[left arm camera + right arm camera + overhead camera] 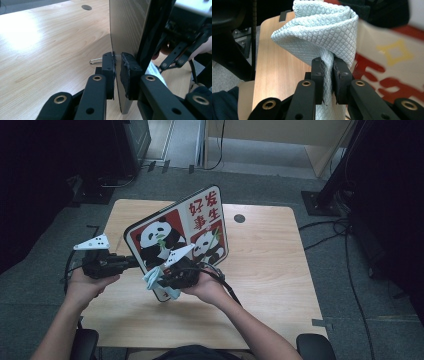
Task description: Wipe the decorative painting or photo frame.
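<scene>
Board (177, 232) with panda print stands tilted above the table (270, 270), its edge at 9 o'clock clamped in the left gripper (118, 67). Right gripper (327, 75), at the board's 6 o'clock, grasps a bunched pale blue cloth (322, 30) against the printed face.

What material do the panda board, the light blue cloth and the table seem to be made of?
Panda board: probably thin wood or fibreboard; printed glossy face, wood-grain back in the left gripper view.
Light blue cloth: soft textile, likely microfibre; small diamond weave, folds easily.
Table: light wood or wood-look laminate; visible grain, slight sheen.
</scene>
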### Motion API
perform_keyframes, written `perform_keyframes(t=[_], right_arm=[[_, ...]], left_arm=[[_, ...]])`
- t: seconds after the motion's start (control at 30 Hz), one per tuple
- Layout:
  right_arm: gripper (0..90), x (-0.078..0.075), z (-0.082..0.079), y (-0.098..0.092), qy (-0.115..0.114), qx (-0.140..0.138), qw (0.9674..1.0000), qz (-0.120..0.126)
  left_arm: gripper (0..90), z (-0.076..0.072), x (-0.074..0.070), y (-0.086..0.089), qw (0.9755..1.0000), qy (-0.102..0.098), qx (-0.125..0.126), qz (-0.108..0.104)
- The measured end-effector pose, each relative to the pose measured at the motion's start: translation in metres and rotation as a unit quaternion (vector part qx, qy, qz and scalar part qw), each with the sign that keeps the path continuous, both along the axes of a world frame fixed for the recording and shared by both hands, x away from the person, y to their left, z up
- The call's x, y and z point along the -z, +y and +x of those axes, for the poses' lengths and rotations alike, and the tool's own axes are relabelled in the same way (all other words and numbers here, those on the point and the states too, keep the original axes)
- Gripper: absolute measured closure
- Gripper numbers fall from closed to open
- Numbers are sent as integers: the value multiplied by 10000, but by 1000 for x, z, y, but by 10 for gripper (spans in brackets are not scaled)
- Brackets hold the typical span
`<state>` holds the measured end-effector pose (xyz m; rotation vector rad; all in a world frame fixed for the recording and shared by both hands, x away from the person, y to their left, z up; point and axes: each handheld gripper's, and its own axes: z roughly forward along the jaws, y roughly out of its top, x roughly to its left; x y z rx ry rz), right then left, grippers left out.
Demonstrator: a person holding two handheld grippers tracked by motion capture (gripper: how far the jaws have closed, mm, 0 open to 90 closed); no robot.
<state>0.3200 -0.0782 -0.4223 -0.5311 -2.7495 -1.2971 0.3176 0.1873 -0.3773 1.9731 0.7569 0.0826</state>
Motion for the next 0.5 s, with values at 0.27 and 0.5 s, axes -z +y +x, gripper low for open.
perform_keyframes(t=[0.27, 0.5], right_arm=[[805, 22, -5, -4, 93, 68, 9999, 47], [805, 39, -9, -6, 157, 63, 9998, -79]], left_arm=[[814, 0, 0, 0, 10000, -2, 10, 12], [814, 0, 0, 0, 10000, 4, 6, 5]])
